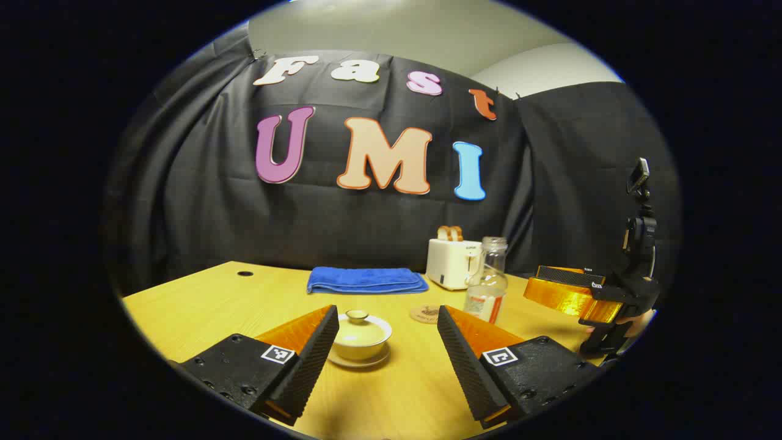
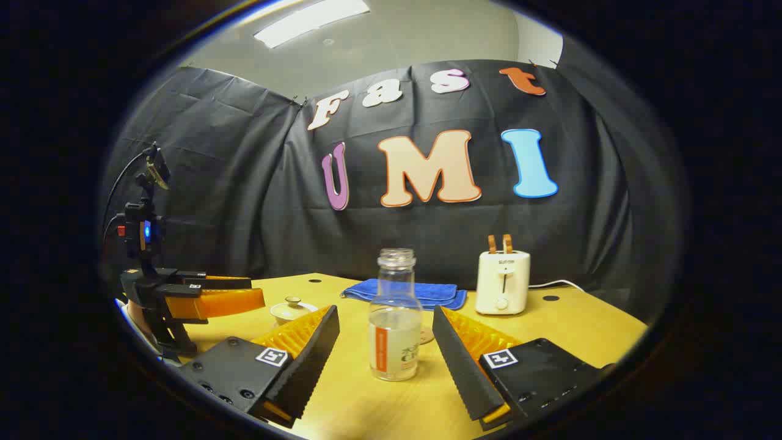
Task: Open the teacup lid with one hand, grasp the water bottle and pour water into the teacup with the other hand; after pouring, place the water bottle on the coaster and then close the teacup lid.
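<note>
Teacup [image 1: 360,338], pale, lid on, sits on its saucer; clear uncapped bottle [image 2: 395,318] stands part-full; both grippers [image 1: 387,342] [image 2: 385,345] gape, empty.

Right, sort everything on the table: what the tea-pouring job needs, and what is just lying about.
Needed:
pale lidded ceramic teacup on its saucer
clear capless water bottle, partly full
round brown coaster

Lying about:
folded blue towel
white toaster holding two bread slices

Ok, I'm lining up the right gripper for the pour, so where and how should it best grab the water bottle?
Probably the straight lower body of the water bottle, around the labelled section, below the narrower neck. It stands upright and uncapped, centred ahead between the open right gripper fingers, so a level, straight-ahead approach from the near side suits.
</note>
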`<state>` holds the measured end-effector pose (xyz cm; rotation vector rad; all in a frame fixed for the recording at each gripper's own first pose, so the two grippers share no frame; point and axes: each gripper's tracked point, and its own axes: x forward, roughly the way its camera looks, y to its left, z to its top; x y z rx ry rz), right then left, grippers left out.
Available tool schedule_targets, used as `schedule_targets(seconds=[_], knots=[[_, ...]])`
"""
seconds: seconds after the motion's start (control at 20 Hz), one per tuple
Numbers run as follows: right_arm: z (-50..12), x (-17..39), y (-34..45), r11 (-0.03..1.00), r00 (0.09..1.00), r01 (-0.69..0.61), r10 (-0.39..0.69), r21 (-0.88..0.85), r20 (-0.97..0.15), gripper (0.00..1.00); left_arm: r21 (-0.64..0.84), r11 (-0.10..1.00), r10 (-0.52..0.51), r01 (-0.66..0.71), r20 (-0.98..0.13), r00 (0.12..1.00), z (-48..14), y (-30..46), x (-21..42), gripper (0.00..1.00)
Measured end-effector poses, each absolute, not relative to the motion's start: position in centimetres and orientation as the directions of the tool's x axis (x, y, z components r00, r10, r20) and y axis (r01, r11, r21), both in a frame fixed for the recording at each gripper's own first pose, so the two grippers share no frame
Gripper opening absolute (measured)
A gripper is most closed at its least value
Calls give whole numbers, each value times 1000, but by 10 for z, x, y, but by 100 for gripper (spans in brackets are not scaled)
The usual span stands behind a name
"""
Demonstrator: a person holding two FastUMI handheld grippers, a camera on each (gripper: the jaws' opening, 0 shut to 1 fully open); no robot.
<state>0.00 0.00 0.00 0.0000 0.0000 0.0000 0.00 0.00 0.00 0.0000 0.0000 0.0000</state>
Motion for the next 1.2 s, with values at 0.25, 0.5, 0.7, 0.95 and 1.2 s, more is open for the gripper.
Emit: schedule_targets(seconds=[0.25,0.5,0.7,0.95,1.2], knots=[[-17,8,1,999,999,15,-14,29,-38,93,59,998,12,-10,-37,999,-9,10,3,95],[-24,11,-8,999,997,39,-37,21,-69,99,76,997,9,-6,-37,999,-6,11,7,95],[-23,13,-11,998,996,52,-51,18,-66,99,79,997,14,-12,-28,1000,-5,14,11,95],[-24,13,-13,998,996,57,-56,16,-66,99,80,997,-8,11,-26,1000,-4,12,13,96],[-23,12,-13,998,996,56,-55,16,-64,99,79,997,-11,13,-27,1000,-3,13,13,96]])
